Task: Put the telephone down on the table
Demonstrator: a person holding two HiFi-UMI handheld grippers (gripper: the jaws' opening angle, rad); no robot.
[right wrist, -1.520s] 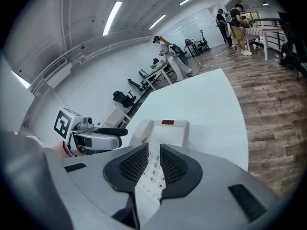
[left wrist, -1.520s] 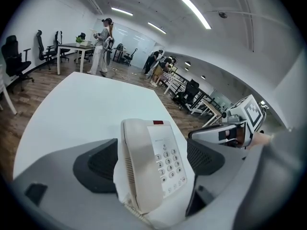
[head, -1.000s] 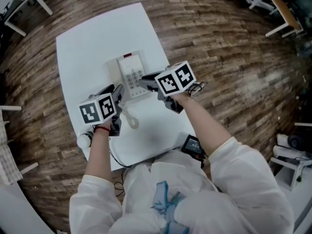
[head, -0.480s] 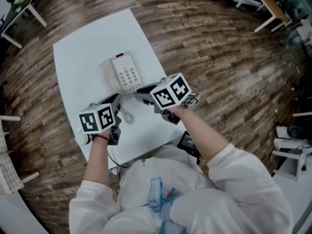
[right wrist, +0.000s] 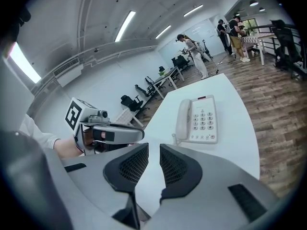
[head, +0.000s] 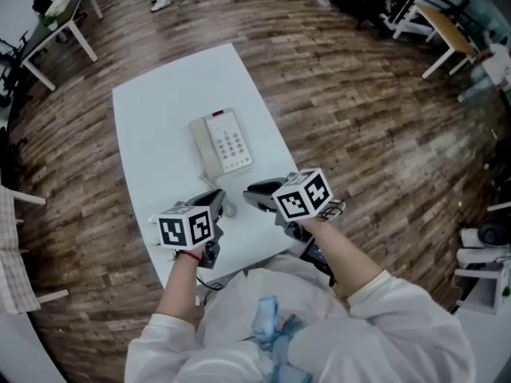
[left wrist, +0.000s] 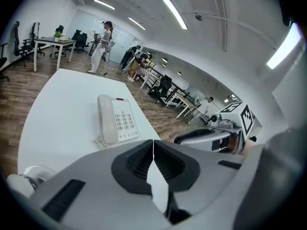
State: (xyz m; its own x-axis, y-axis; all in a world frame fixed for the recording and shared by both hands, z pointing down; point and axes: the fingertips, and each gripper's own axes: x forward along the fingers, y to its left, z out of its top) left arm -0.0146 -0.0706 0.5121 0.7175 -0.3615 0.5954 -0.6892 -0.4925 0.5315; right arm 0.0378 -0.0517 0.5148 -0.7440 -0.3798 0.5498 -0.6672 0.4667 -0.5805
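The telephone [head: 223, 144] lies flat on the table [head: 152, 126], keypad up, handset on its cradle. The left gripper [left wrist: 153, 143] has its jaws pressed fully together with nothing between them. The right gripper [right wrist: 153, 150] has its jaws a narrow gap apart, empty. Both grippers sit at the table's near edge, clear of the telephone.

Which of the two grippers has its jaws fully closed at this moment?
The left gripper: its jaws meet with no gap and nothing between them. The right gripper shows a narrow gap between its empty jaws.
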